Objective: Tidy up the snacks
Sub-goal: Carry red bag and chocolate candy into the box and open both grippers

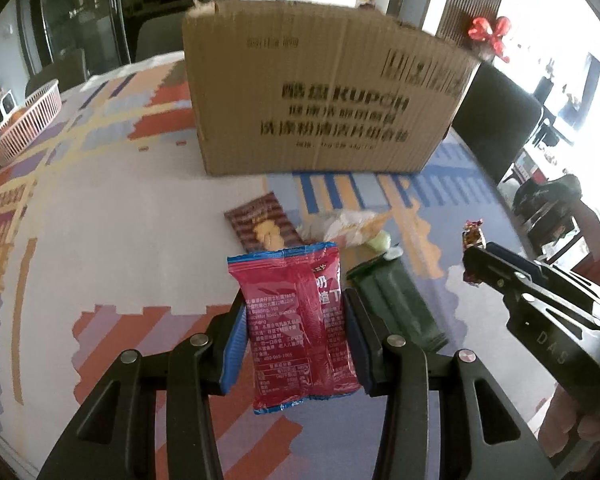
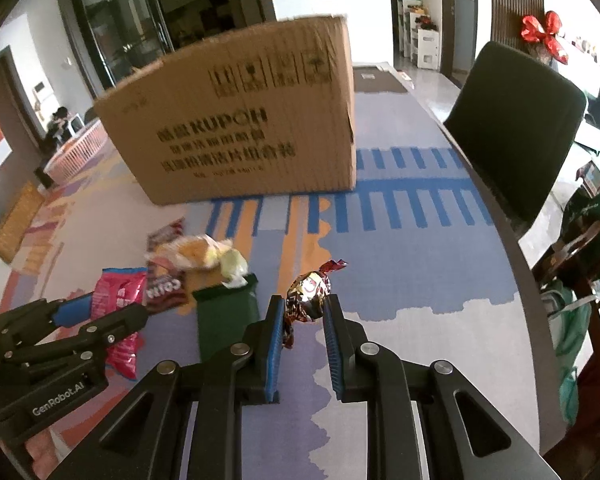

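Note:
My left gripper (image 1: 294, 308) is shut on a red snack packet with blue edges (image 1: 296, 320), held upright just above the table; the same packet (image 2: 118, 300) shows at the left of the right wrist view. My right gripper (image 2: 302, 306) is shut on a foil-wrapped candy (image 2: 308, 296), also seen as the candy (image 1: 473, 237) at the tip of the right gripper (image 1: 476, 264). A large cardboard box (image 1: 320, 96), printed KUPOH, stands behind the snacks. On the table lie a brown biscuit packet (image 1: 260, 226), a yellowish bag (image 1: 354, 224) and a dark green packet (image 1: 396, 300).
A patterned cloth (image 1: 100, 240) covers the table. A pink slatted basket (image 1: 24, 124) sits at the far left. A dark chair (image 2: 516, 128) stands past the table's right edge, with a red bow (image 2: 542, 32) on the wall behind.

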